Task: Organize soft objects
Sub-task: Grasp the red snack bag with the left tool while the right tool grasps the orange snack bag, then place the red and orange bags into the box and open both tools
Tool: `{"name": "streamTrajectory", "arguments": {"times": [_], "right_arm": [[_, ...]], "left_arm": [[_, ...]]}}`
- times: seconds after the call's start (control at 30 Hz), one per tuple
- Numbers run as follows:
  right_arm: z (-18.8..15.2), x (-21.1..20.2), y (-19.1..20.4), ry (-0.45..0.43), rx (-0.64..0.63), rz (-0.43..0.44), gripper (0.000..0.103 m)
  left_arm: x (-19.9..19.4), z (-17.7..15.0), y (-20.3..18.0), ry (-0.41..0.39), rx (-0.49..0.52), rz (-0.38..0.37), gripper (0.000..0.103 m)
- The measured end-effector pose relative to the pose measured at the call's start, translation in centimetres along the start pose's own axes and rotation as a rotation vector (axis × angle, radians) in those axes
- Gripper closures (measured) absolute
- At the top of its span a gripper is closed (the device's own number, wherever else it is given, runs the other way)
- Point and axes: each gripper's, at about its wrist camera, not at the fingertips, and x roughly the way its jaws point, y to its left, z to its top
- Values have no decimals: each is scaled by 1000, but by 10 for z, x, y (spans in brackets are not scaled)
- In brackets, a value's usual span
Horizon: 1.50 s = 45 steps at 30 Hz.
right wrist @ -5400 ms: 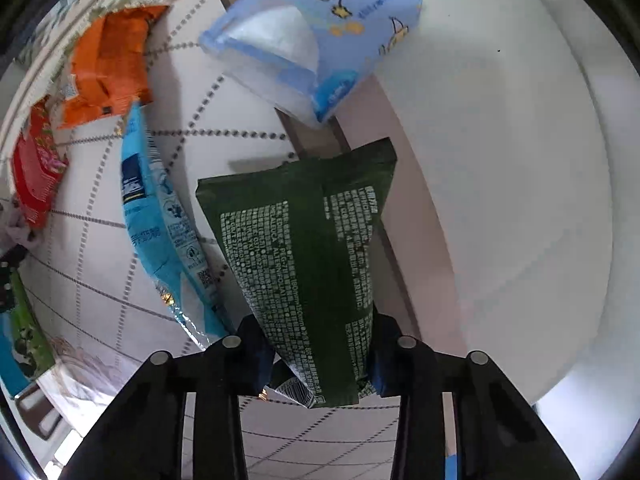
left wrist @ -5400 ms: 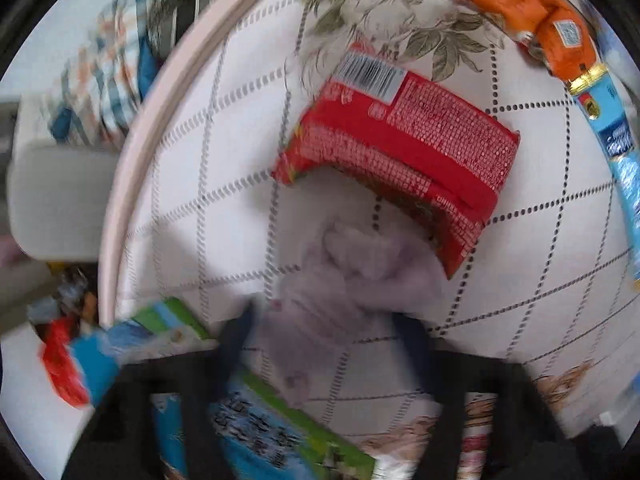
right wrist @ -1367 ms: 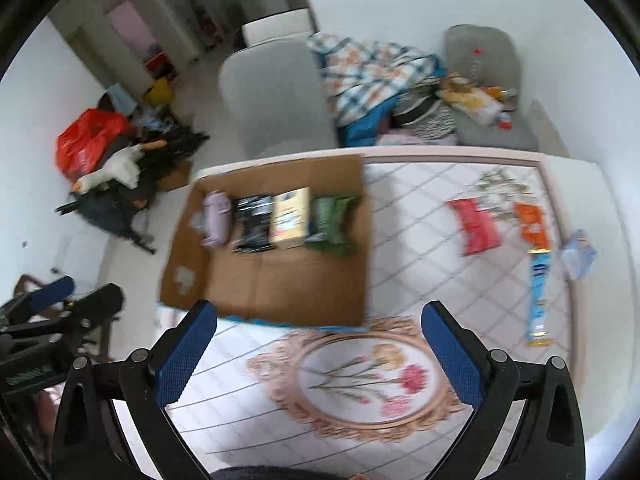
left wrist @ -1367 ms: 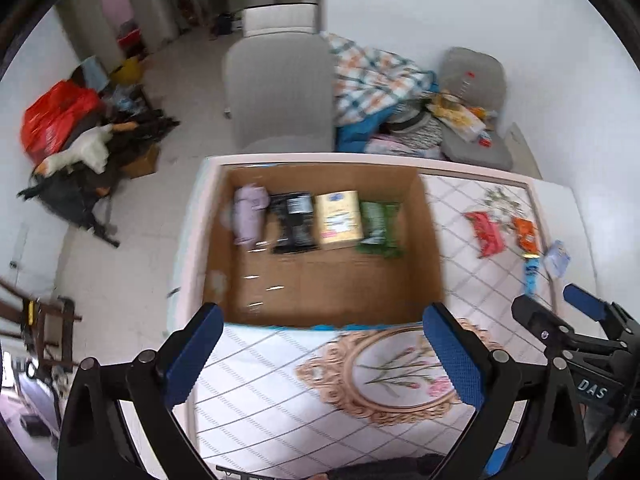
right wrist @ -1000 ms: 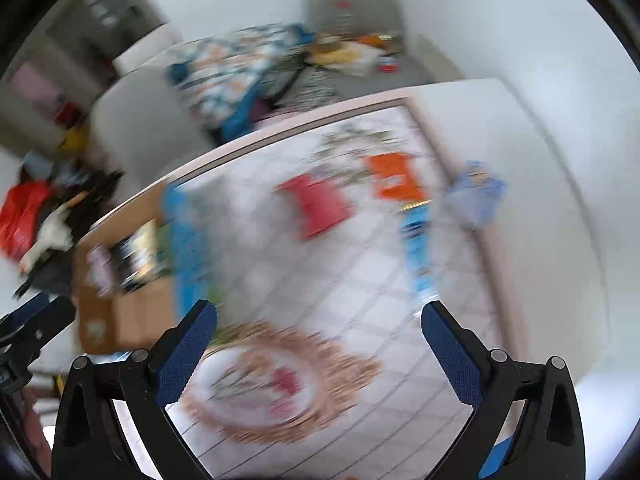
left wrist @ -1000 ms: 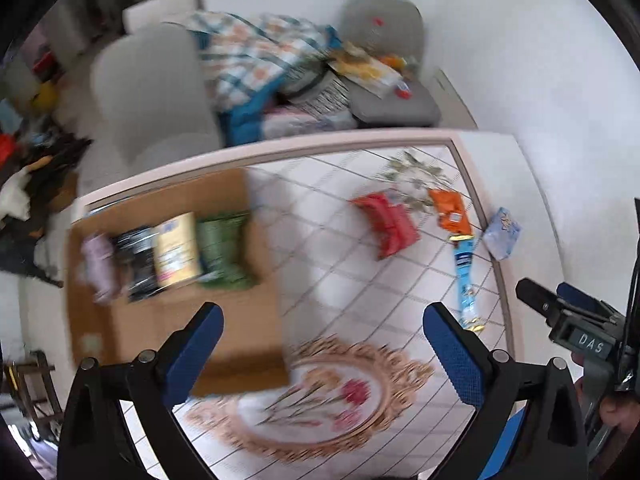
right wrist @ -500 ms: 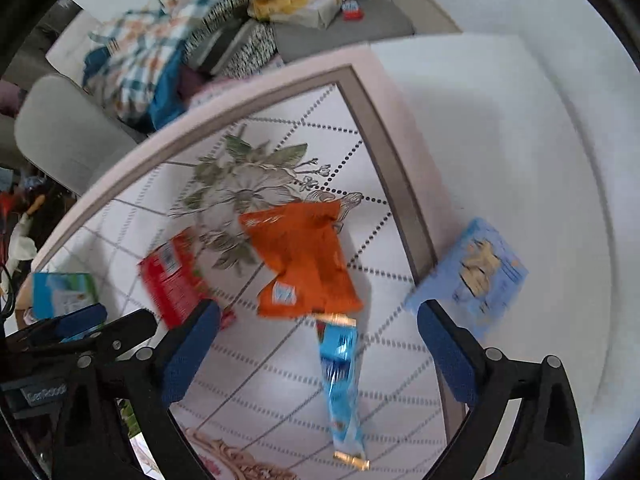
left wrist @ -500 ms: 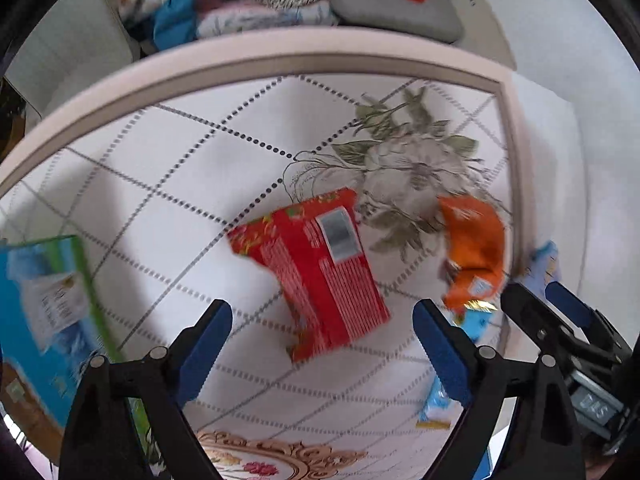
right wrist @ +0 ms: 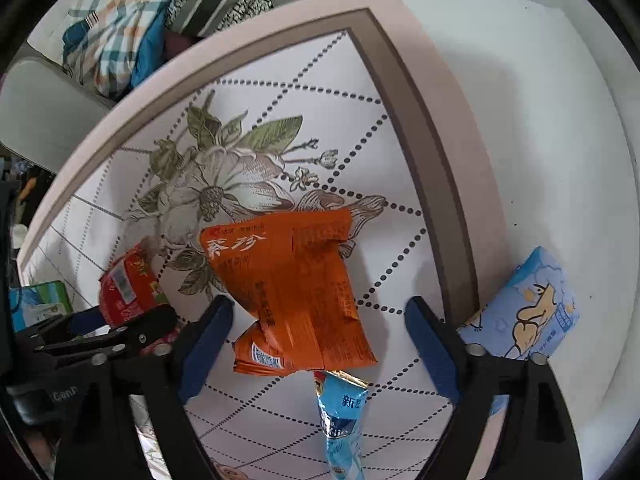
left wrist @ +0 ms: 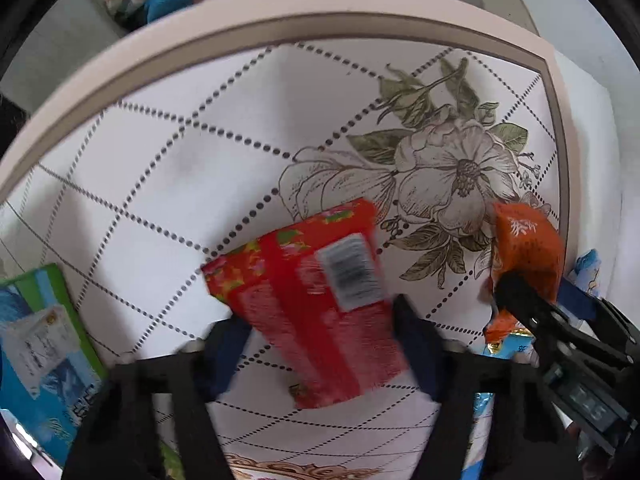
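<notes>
A red snack packet with a barcode lies on the patterned tablecloth. My left gripper is open, its jaws either side of the packet's near half; contact cannot be told. An orange packet lies beside it to the right. My right gripper is open, its jaws wide on both sides of the orange packet without touching it. The red packet and the left gripper's fingers show at the left of the right wrist view. The orange packet and the right gripper's fingers show in the left wrist view.
A long light-blue packet lies just below the orange one. A blue tissue pack sits at the table's right border. A green-and-blue box lies at the left. Beyond the table edge are a chair and piled clothes.
Both grippers have dropped from high above the table down close over the packets. The left gripper's jaws have narrowed around the red packet; the right gripper now straddles the orange one.
</notes>
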Motion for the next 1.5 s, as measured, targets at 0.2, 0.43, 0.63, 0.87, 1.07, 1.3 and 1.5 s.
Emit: {"name": "streamTrajectory", "arguments": {"times": [0.2,0.43,0.63,0.87,1.07,1.3,1.5], "right_arm": [[-9,-3,20,-28,-37,-68,49],[-31,-41,43,-97,-44,-39,51],[-75,-98,85,-187,-69,48,51],[-162,-143,163,-227,-160,177,51],[-215,-144,250,-200,-250,267,51],[-250,-103,349,-116,-324,292,51],[-263,-56,405,-56,-342,271,51]], "left_arm": [[-17,-12,-1,-48,15,18,58],[-75,-49,8,-156,25,-44,58],[-152,-104,51,-275,20,-135,59],[-206,-167,146,-352,-22,-178,59],[-205,-203,233,-359,-91,-104,59],[-169,-221,327,-281,-188,-23,59],[-130,-219,381,-166,-231,-20,59]]}}
